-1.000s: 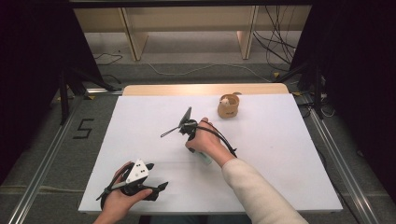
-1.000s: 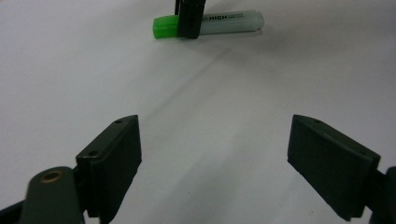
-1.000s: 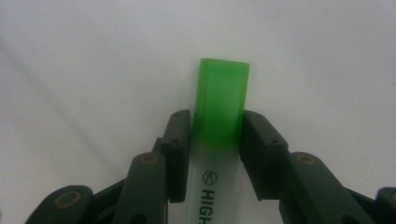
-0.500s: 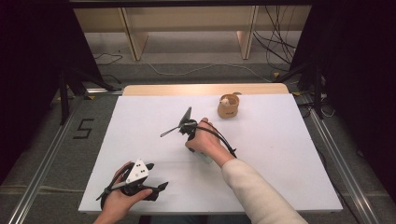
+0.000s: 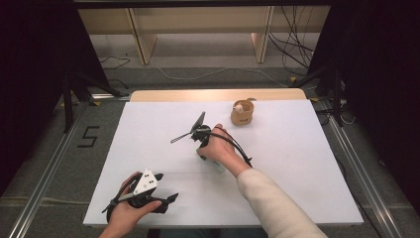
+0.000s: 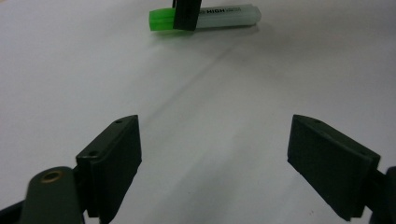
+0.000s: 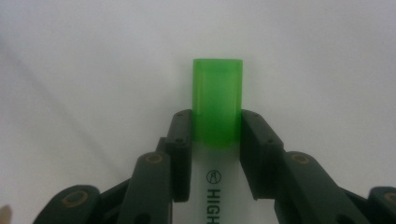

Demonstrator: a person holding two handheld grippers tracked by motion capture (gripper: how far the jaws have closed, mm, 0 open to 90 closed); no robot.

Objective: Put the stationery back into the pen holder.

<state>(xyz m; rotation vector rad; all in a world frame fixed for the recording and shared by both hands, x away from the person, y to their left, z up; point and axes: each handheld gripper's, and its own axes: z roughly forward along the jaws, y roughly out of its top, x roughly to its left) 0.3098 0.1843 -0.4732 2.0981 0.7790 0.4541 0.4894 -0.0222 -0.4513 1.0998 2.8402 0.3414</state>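
The left gripper (image 5: 163,201), nearest the table's (image 5: 297,163) front edge, is held spread and empty; further in, mid-table, the highlighter (image 7: 217,140) has just been closed on by the right gripper (image 7: 217,135) at its green cap; a lift seems called for next; beyond stands a small wooden cup (image 5: 242,112).

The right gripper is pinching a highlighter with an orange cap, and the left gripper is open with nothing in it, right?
Not quite: the cap is green, not orange, as the right gripper view shows. The right gripper does pinch the highlighter, and the left gripper is open and empty.
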